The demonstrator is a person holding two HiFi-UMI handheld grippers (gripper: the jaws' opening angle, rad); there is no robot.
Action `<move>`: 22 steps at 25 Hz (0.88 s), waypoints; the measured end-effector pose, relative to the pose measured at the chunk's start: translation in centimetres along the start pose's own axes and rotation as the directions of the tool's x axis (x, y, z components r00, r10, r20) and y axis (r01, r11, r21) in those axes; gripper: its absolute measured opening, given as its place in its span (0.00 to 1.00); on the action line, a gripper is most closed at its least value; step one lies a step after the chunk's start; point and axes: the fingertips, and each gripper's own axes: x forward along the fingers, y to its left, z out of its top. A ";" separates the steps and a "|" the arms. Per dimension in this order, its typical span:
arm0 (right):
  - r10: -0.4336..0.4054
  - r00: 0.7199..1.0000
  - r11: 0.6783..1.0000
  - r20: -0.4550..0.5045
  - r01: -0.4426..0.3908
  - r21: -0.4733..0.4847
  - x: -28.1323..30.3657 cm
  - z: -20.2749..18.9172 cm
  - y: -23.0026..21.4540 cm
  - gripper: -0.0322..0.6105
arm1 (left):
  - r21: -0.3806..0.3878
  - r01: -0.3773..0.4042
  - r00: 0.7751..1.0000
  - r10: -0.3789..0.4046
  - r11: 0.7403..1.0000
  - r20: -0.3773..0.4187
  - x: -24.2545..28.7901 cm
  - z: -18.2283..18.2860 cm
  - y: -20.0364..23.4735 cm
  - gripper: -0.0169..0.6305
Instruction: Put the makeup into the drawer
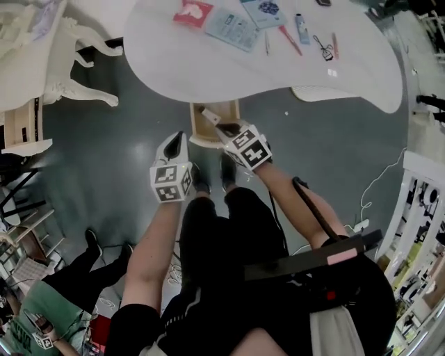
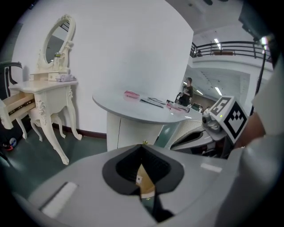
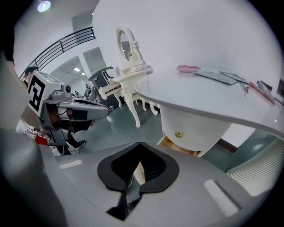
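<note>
1. Grey-green floor [image 1: 104,160] all around, seen steeply from above in the head view.
2. Across the top, white curved table [image 1: 208,69]. Carries the makeup: red packet [image 1: 192,12], pale blue packet [image 1: 233,28], red pencil [image 1: 290,39], small tube [image 1: 301,28], all flat on the tabletop, well apart from both grippers.
3. Beneath the table's near edge, open wooden drawer [image 1: 203,135]; in the right gripper view, rounded white front with brass knob [image 3: 178,133]. Contents too hidden to make out.
4. Just left of the drawer, above the floor, left gripper [image 1: 178,138]. Shows jaws together, nothing between them.
5. Over the drawer in the head view, right gripper [image 1: 206,112], pointing down. Shows jaws together too, nothing pinched.
6. In the left gripper view, off to the left, cream dressing table [image 2: 53,95] with carved legs and oval mirror [image 2: 55,42].
7. At the head view's lower left, another person [image 1: 42,306] in a green top.
</note>
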 end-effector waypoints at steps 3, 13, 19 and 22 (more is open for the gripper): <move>-0.012 0.999 1.000 0.038 0.011 0.005 -2.5 1.6 0.9 0.05 | 0.035 0.017 1.000 -0.017 0.999 0.002 -1.4 1.8 -0.9 0.03; 0.004 0.964 0.999 0.266 -0.012 0.030 -12.0 8.4 4.2 0.05 | 0.027 0.048 0.998 -0.050 0.998 0.049 -8.1 7.8 -3.1 0.03; -0.020 0.924 0.999 0.382 0.006 0.038 -17.1 12.2 5.3 0.05 | 0.068 0.086 0.991 -0.092 0.994 0.100 -11.1 12.3 -4.9 0.03; -0.041 0.899 0.999 0.436 0.031 0.030 -19.3 13.9 5.8 0.05 | 0.074 0.115 0.985 -0.123 0.991 0.121 -12.5 14.1 -5.7 0.03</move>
